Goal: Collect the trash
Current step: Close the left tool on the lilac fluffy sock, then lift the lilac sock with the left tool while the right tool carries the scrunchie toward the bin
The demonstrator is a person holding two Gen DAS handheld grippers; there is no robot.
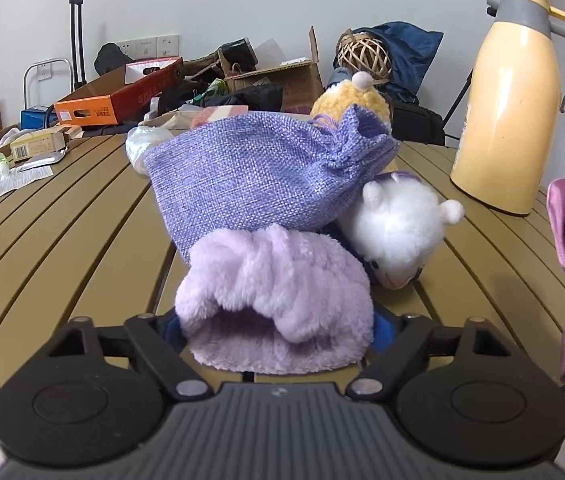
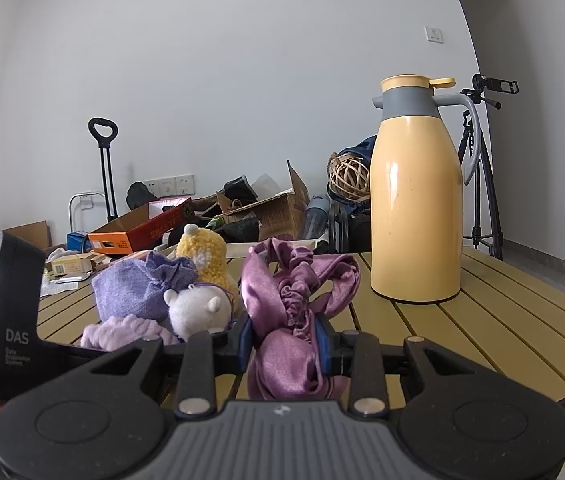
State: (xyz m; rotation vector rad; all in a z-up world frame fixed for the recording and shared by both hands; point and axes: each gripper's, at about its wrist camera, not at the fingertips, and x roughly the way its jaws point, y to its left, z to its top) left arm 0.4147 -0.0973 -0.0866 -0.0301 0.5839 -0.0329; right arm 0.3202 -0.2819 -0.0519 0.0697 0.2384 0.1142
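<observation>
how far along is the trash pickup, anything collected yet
No bin or collected pile shows. In hand: the left claw grips a fluffy lilac cloth, the right claw a pink satin cloth. Left on the table: the purple pouch, white plush and yellow plush.

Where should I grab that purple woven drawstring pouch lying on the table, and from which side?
Probably at the gathered neck of the purple woven pouch, where the drawstring cinches the cloth into a narrow bunch that two fingers can close across. It points right, above the white plush toy, so come from the right and slightly above. The fluffy lilac cloth blocks the near side, and the body looks too wide.
</observation>
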